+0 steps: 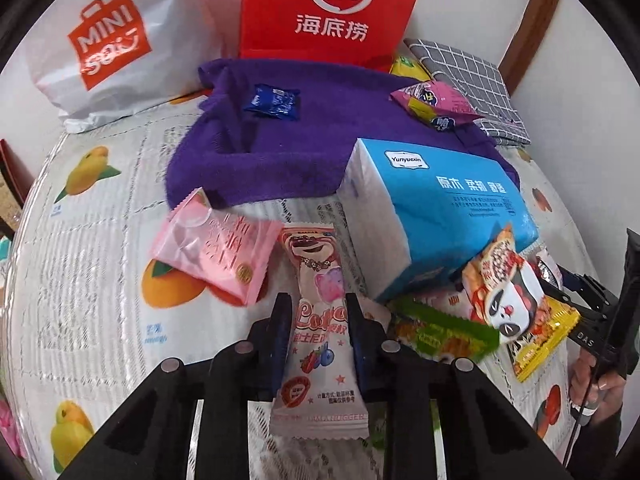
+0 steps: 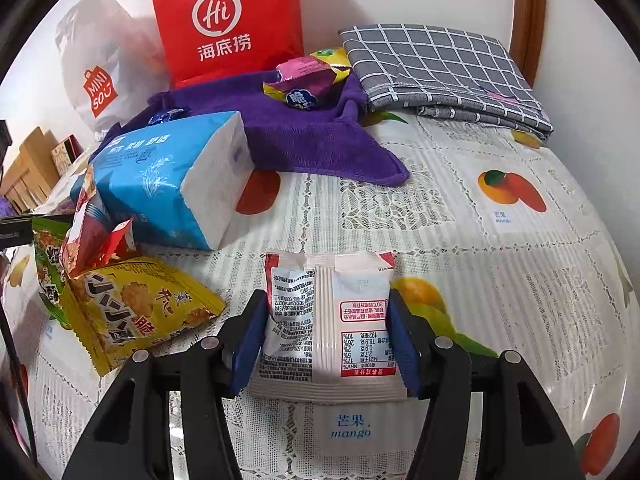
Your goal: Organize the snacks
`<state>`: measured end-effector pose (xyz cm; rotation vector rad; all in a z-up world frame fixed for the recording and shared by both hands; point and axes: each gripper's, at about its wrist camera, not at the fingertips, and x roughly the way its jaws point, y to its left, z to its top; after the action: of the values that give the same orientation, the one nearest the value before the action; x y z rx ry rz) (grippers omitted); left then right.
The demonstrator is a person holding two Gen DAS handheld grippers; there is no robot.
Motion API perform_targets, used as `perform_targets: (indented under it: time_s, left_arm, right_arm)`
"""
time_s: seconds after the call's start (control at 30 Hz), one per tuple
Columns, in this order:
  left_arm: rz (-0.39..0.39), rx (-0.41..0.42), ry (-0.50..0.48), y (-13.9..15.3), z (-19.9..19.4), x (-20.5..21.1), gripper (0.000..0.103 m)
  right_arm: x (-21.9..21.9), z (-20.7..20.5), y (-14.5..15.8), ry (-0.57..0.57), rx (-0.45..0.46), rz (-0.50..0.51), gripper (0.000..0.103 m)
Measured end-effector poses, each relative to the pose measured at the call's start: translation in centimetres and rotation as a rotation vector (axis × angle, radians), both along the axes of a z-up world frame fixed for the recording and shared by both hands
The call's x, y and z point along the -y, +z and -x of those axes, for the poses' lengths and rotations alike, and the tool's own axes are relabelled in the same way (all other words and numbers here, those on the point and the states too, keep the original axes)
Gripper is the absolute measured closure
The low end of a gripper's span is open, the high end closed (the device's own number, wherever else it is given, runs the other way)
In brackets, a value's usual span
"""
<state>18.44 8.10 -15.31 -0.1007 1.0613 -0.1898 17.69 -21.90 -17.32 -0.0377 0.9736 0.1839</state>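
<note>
Fruit-print tablecloth carries purple towel, tissue pack, checked cloth.

Left claw is angled steeply down, its two blue-padded fingers clamped tight against the sides of a long pink snack pack. Right claw is tilted down about the same, jaws set wider, with a white snack packet sitting between the pads and both pads touching its edges. In the left view, the person's hand shows at the far right edge, wrapped around the other claw's black handle.
</note>
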Motion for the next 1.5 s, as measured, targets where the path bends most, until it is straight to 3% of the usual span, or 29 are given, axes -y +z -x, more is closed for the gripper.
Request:
perform_targets:
  time_s: [0.7,1.13,1.5]
  left_arm:
    - [0.056,0.048,0.058,3.1,5.8,-1.4,0.079]
    - [0.111,0.109,0.023,6.5,6.6,0.5,0.079]
    - [0.134,0.161,-0.019,9.6,5.3,3.4,0.079]
  right_arm:
    - [0.4,0.8,0.8,-0.017,-0.006,-0.051,0.049]
    - [-1.9,3.2,7.8,0.021,0.045,-0.119,0.049]
    - [-5.6,2.7,12.8,0.068,0.103,-0.103,0.049]
